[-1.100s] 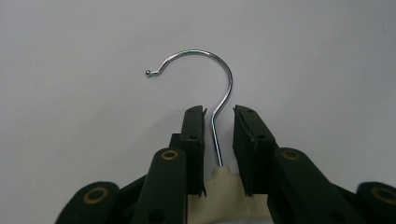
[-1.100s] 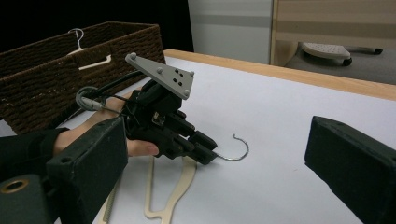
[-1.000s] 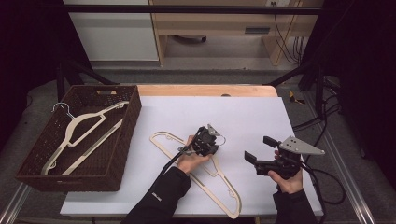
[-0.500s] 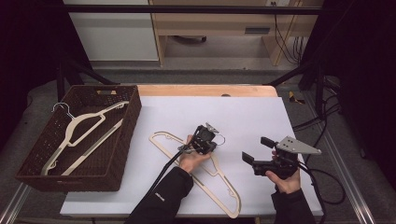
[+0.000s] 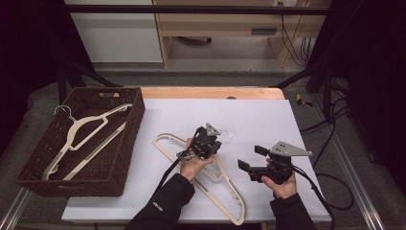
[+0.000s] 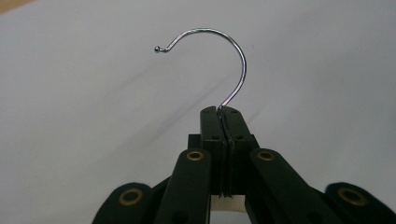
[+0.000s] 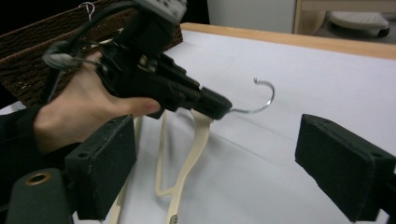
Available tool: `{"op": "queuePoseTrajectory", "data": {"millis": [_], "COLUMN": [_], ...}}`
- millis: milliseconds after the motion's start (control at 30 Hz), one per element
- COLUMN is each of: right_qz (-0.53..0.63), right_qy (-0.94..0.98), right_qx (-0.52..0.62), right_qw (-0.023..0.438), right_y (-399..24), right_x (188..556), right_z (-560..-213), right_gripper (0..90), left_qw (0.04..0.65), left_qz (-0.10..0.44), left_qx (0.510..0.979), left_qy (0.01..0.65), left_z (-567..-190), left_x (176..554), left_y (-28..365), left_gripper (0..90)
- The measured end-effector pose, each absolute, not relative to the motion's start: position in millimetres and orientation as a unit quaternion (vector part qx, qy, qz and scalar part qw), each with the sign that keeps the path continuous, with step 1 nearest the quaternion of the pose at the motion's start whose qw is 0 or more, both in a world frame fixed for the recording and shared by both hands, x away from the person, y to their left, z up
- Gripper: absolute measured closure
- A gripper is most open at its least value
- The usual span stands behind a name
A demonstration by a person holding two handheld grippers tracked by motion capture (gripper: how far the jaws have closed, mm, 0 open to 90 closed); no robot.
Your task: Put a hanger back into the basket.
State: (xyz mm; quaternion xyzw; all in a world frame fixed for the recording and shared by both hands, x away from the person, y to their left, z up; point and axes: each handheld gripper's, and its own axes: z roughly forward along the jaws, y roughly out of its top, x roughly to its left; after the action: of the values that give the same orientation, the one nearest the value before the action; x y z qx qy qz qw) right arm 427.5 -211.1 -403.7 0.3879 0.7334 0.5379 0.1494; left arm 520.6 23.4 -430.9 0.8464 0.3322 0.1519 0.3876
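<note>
A cream hanger [image 5: 225, 187] lies on the white table with its neck raised off the surface. My left gripper [image 5: 214, 140] is shut on that neck, right where the metal hook [image 6: 233, 60] comes out, and the closed tips [image 6: 222, 114] hide the joint. From the right gripper view the left gripper [image 7: 219, 105] holds the hanger [image 7: 194, 149] with the hook [image 7: 261, 100] pointing right. My right gripper [image 5: 251, 158] hovers to the right of the hanger, open. Its jaws have just been closing a little, and its pads [image 7: 107, 163] touch nothing.
A dark wicker basket [image 5: 119, 163] at the left holds more cream hangers [image 5: 81, 134]. The white table cover [image 5: 249, 115] stretches back to a wooden edge [image 5: 206, 92]. Cables trail off the right side.
The left gripper has lifted the hanger's neck slightly off the table. The right gripper has drifted a little left, toward the hanger.
</note>
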Motion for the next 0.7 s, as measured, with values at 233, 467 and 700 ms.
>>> {"op": "queuePoseTrajectory", "data": {"millis": [233, 467, 700], "right_qz": [0.528, 0.499, 0.481], "right_qy": [0.739, 0.758, 0.766], "right_qx": [0.401, 0.409, 0.422], "right_qw": [0.121, 0.094, 0.064], "right_y": [-193.0, -157.3, -145.4], "right_x": [436.8, 453.1, 459.9], "right_z": [-413.4, -424.7, -436.2], "right_gripper": [23.4, 33.0, 52.0], "left_qw": [0.411, 0.424, 0.430], "left_qz": [0.160, 0.161, 0.162], "left_qx": [0.837, 0.832, 0.830], "left_qy": [0.325, 0.320, 0.316], "left_z": [-416.7, -408.9, -404.6], "left_x": [508.7, 502.2, 497.8], "left_y": [33.9, 40.4, 45.1], "left_gripper": [88.7, 88.7, 88.7]}}
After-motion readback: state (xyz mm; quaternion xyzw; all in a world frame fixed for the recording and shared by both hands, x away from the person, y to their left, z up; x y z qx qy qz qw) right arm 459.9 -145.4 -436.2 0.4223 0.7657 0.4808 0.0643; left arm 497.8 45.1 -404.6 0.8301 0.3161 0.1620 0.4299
